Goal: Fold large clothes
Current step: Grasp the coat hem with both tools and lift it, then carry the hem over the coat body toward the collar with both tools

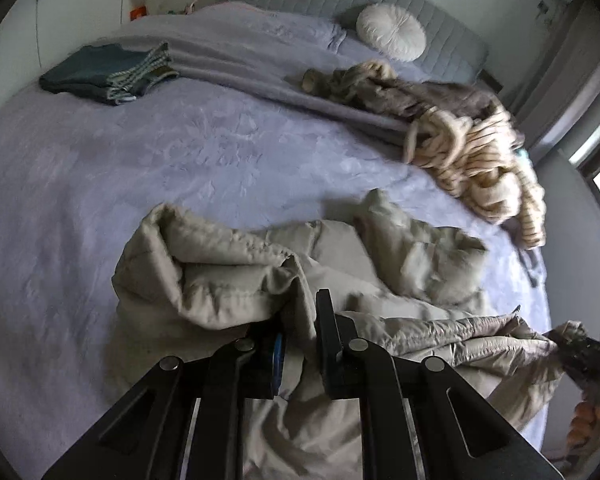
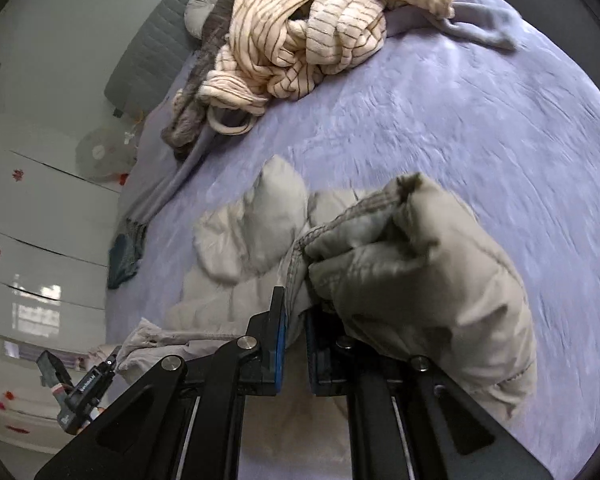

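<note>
Beige jacket [image 1: 284, 264] bunches between both tools' [image 1: 300, 320] closed fingers.

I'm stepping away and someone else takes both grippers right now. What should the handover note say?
Left gripper: shut on the beige puffer jacket, fabric bunched between its fingers.
Right gripper: shut on another edge of the same jacket.
The jacket lies crumpled on the lavender bed cover, not yet spread or folded.
Done: a dark folded garment sits at the far side.
Left: flatten and fold the jacket, then the striped cream garment heaped near the round pillow.
</note>
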{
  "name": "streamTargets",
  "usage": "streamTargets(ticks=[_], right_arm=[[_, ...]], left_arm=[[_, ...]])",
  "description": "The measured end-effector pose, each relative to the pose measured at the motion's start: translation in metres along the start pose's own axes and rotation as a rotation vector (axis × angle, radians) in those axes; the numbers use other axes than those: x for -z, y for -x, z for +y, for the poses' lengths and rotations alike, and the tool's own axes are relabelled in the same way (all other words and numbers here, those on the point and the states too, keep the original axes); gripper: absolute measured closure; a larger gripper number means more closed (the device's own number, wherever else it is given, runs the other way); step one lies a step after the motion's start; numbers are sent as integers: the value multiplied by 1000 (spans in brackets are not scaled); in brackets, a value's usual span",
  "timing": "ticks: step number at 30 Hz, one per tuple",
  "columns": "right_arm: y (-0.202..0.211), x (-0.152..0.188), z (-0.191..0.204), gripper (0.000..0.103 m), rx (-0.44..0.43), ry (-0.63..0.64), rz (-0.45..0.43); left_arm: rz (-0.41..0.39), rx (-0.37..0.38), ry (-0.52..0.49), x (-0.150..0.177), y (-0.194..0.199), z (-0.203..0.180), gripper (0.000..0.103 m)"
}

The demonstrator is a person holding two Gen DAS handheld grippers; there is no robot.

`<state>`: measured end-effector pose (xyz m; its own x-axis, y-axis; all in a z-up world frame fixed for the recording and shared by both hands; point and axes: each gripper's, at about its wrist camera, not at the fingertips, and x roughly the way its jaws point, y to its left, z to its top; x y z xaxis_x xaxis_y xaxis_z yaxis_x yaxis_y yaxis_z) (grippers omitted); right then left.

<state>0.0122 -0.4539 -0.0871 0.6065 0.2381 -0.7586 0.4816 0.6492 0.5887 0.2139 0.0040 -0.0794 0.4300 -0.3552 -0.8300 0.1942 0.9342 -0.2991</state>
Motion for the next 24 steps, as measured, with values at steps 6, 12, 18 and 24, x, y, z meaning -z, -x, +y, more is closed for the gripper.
streamTargets(ticks=[6, 12, 18, 24], right_arm=[[-78, -26, -20, 93, 104, -9, 10], [-117, -32, -36, 94, 105, -34, -2], [-98, -32, -25, 91, 104, -6, 3], [-62, -30, -25, 30, 57, 11, -26]], left_arm=[[39, -57, -39, -18, -81, 5, 87], [48, -93, -72, -20, -120, 3, 87], [-8, -113, -135, -20, -84, -6, 83], [-123, -152, -220, -14, -43, -10, 0]])
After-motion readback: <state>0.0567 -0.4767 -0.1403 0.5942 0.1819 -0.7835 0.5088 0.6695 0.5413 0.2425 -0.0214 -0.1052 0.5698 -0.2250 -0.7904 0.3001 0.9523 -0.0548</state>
